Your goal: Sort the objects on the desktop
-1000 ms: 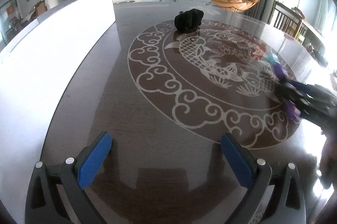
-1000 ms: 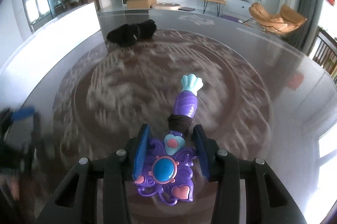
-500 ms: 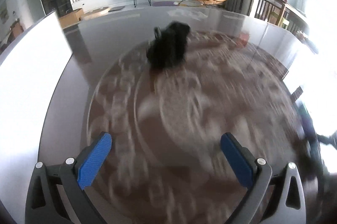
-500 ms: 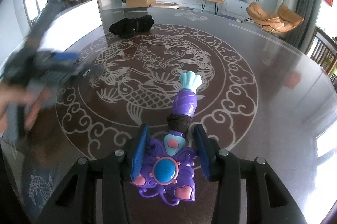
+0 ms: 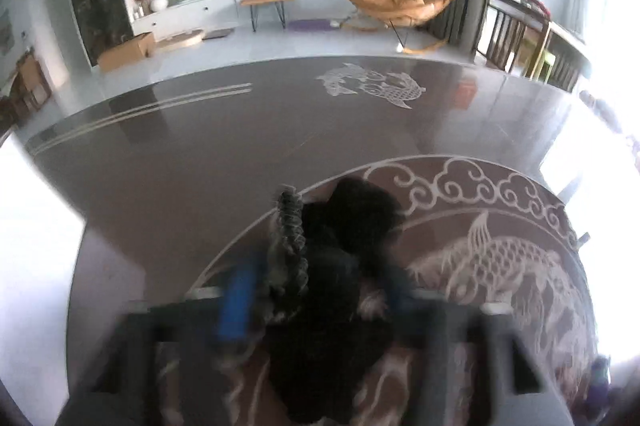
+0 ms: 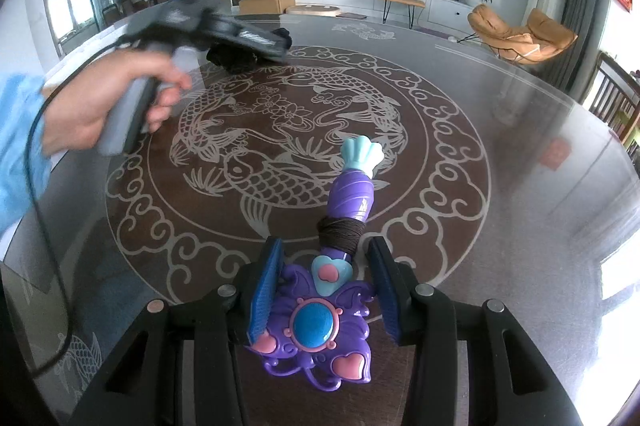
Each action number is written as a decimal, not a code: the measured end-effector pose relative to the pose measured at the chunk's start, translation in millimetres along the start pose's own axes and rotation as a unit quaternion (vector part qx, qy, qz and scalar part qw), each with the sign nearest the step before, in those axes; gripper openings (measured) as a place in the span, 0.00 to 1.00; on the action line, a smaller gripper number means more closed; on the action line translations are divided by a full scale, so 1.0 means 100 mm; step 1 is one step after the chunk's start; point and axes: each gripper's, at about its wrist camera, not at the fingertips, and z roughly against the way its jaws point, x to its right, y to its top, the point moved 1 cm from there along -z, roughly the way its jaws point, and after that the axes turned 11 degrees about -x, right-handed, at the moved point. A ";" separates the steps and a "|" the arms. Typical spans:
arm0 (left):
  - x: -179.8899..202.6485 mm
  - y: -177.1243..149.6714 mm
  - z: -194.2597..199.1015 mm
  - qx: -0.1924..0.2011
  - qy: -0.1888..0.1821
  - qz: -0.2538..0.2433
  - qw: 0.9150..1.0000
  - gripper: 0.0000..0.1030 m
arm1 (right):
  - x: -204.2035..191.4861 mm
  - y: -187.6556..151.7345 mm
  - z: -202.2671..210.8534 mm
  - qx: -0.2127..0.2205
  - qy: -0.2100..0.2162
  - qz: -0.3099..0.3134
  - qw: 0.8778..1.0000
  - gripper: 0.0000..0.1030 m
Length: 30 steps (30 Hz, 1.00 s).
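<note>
Gripping the purple toy wand [image 6: 320, 310], right gripper [image 6: 326, 290] (left gripper [image 5: 316, 290] straddles black bundle [image 5: 344, 246], grip unclear).

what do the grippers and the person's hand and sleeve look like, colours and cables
The right gripper has a black frame with silver screw heads and blue ribbed pads. The left gripper, blurred here, is dark with a grey handle and white lettering on its side; a black cable trails from it. The left hand is bare, above a light blue sleeve.
</note>
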 end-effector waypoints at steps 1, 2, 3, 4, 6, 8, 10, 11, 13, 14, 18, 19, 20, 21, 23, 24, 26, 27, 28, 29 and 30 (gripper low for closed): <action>-0.07 -0.09 0.05 0.000 -0.008 0.006 1.000 0.35 | 0.00 0.00 0.00 0.000 0.000 0.000 1.000 0.43; -0.13 -0.24 0.14 0.002 -0.016 0.017 1.000 0.35 | 0.00 0.00 0.00 0.000 0.000 0.000 1.000 0.43; -0.18 -0.37 0.21 0.003 -0.019 0.025 1.000 0.35 | 0.00 0.00 0.00 0.000 0.000 0.000 1.000 0.43; -0.22 -0.60 0.33 0.004 -0.022 0.034 0.999 0.35 | 0.00 0.00 0.00 0.000 0.000 0.000 1.000 0.43; -0.23 -1.00 0.52 0.004 -0.008 0.046 0.999 0.35 | 0.00 0.00 0.00 0.000 0.000 0.000 1.000 0.43; -0.18 -1.37 0.71 0.003 0.009 0.056 0.998 0.35 | 0.00 0.00 -0.01 0.000 0.000 0.000 1.000 0.43; -0.07 -1.75 0.89 0.002 0.023 0.060 0.998 0.35 | 0.00 0.00 -0.01 0.000 0.000 0.000 1.000 0.43; -0.03 -1.87 0.95 0.002 0.027 0.061 0.998 0.35 | 0.00 0.01 -0.01 0.000 0.000 0.000 1.000 0.43; 0.05 -2.06 1.06 0.002 0.036 0.064 0.997 0.42 | 0.00 0.01 -0.01 0.000 0.000 0.000 1.000 0.43; 0.07 -2.14 1.09 0.000 0.042 0.066 0.997 0.48 | 0.00 0.01 -0.01 0.000 0.000 0.000 1.000 0.43; -0.05 -2.19 1.02 -0.033 0.040 0.081 0.995 1.00 | -0.01 0.01 -0.02 -0.001 -0.004 -0.001 1.000 0.47; -0.03 -2.23 1.01 -0.035 0.038 0.077 0.996 1.00 | 0.01 0.01 -0.02 -0.002 -0.011 -0.006 1.000 0.59; -0.03 -2.23 1.01 -0.035 0.040 0.073 0.996 1.00 | 0.04 0.02 -0.04 -0.008 -0.015 -0.014 1.000 0.83; -0.03 -2.24 1.02 -0.034 0.040 0.074 0.996 1.00 | 0.05 0.03 -0.08 -0.016 -0.013 -0.017 1.000 0.90; -0.03 -2.25 1.02 -0.032 0.040 0.075 0.996 1.00 | 0.05 0.05 -0.11 -0.022 -0.005 -0.016 1.000 0.94; -0.01 -2.28 1.04 -0.032 0.040 0.075 0.996 1.00 | 0.04 0.05 -0.11 -0.021 -0.005 -0.012 1.000 0.94; -0.01 -2.28 1.03 -0.031 0.040 0.076 0.996 1.00 | 0.02 0.06 -0.14 -0.024 -0.001 -0.005 1.000 0.98; 0.02 -2.29 1.04 -0.030 0.041 0.077 0.996 1.00 | 0.02 0.06 -0.14 -0.025 -0.001 -0.004 1.000 0.99; 0.02 -2.29 1.04 -0.030 0.041 0.077 0.996 1.00 | 0.02 0.07 -0.15 -0.027 -0.002 -0.003 1.000 1.00; 0.01 -2.29 1.03 -0.030 0.041 0.078 0.996 1.00 | 0.02 0.07 -0.16 -0.027 -0.002 -0.003 1.000 1.00; 0.01 -2.28 1.03 -0.029 0.041 0.078 0.996 1.00 | 0.03 0.08 -0.16 -0.027 -0.002 -0.003 1.000 1.00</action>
